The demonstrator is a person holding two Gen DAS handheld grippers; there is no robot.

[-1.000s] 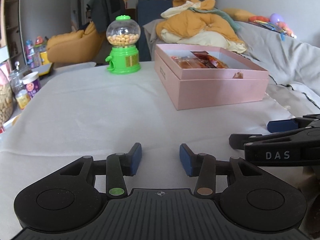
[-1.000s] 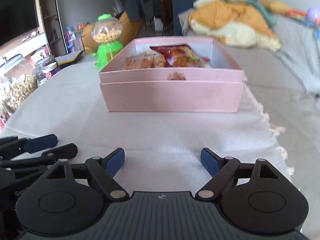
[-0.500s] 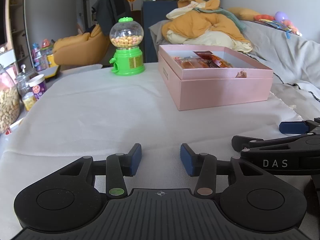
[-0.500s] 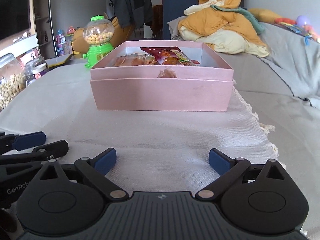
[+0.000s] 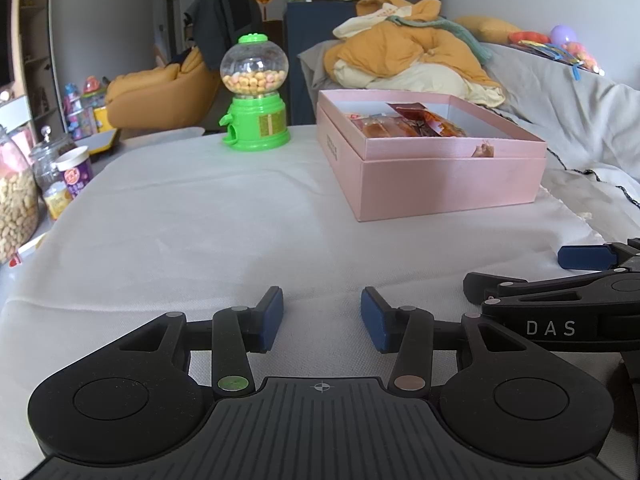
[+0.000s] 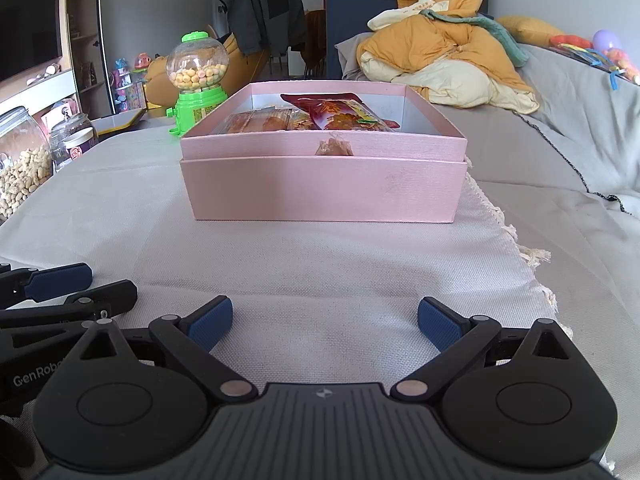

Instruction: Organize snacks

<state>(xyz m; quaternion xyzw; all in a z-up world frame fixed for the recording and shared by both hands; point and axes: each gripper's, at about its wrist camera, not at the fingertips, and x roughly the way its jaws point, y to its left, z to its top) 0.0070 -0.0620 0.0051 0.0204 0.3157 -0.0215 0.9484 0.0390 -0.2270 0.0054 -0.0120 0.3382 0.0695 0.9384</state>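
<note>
The left gripper (image 5: 322, 322) is resting low over the white woven tablecloth (image 5: 200, 220), its blue-padded jaws parted and holding nothing. Beside it, the right gripper (image 6: 325, 325) is sitting spread wider, also empty. Ahead, the open pink cardboard box (image 6: 320, 190) is holding several snack packets (image 6: 340, 114); no loose snacks are showing, so the sorting seems nearly finished.

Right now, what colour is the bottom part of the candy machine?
Bright green, same as its cap. The candy machine shows best in the left wrist view.
</note>
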